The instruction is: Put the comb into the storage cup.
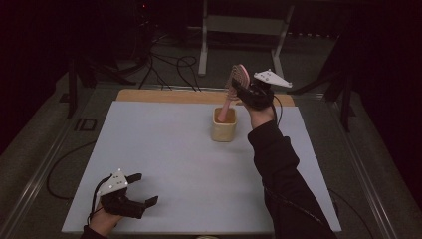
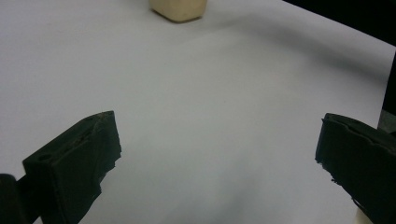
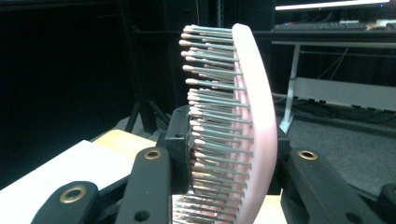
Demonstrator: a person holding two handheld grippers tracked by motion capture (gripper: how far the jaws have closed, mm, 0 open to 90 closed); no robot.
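Observation:
A pink hairbrush (image 1: 238,79) with grey bristles stands upright, its handle down inside a cream square cup (image 1: 224,125) at the far middle of the white table (image 1: 164,164). My right gripper (image 1: 242,91) is shut on the brush head, above the cup. In the right gripper view the brush (image 3: 254,116) is clamped between the black jaws, bristles facing left. My left gripper (image 1: 144,190) rests at the near left of the table, open and holding nothing. Seen from the left gripper view, the cup (image 2: 180,9) sits far ahead, beyond the wide-apart fingers (image 2: 79,161).
A wooden strip (image 1: 164,95) runs along the table's far edge. Cables (image 1: 169,64) and a metal frame leg (image 1: 203,45) lie on the dark floor beyond. A person's dark sleeve (image 1: 281,169) crosses the right part of the table.

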